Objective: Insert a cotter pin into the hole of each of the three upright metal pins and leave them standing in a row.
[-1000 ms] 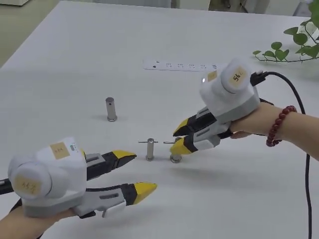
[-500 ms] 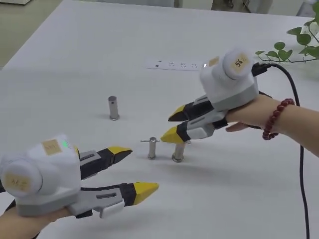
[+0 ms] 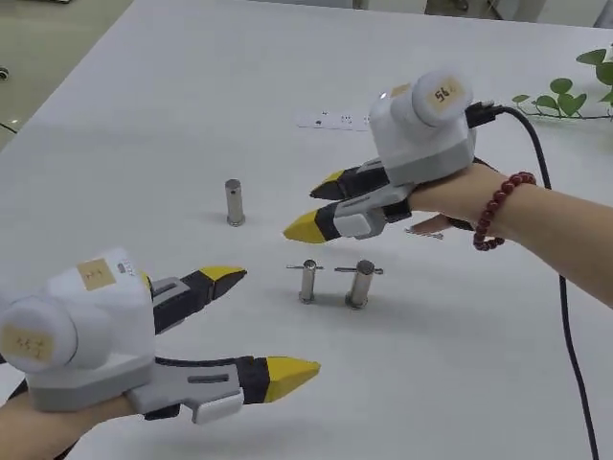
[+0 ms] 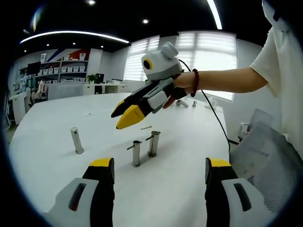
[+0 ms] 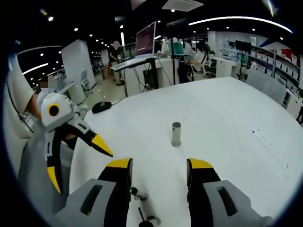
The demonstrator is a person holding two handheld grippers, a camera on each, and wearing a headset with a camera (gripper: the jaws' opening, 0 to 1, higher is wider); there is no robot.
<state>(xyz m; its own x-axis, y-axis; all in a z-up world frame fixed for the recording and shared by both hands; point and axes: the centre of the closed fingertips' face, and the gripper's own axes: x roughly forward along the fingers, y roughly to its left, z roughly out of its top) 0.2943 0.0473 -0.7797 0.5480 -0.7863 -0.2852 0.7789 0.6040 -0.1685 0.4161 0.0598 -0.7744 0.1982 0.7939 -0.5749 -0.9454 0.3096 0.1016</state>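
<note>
Open-plan office under ceiling strip lights; broad white tabletop (image 3: 144,115). Low at the near left, left gripper (image 3: 263,323): yellow-tipped jaws spread wide, nothing between them. Just ahead of its tips and a little to the right, two short upright steel cylinders side by side, close but not touching, each with a thin cotter pin crosswise through its top: first steel pin (image 3: 307,281) nearer those tips, second steel pin (image 3: 361,284) just beyond it to the right. Above and past that pair, right gripper (image 3: 308,206), raised off the table, jaws parted less widely, empty, aimed leftward. Out beyond its tips, well apart from the pair, third steel pin (image 3: 235,202), upright, bare at the top. Under the hand behind the right gripper, loose cotter pin (image 3: 421,231) flat on the table. On that wrist, dark red bead bracelet (image 3: 493,213); from the gripper's back, black cable (image 3: 536,105). Farther off, white power strip (image 3: 335,120) and green leafy plant (image 3: 575,96).
</note>
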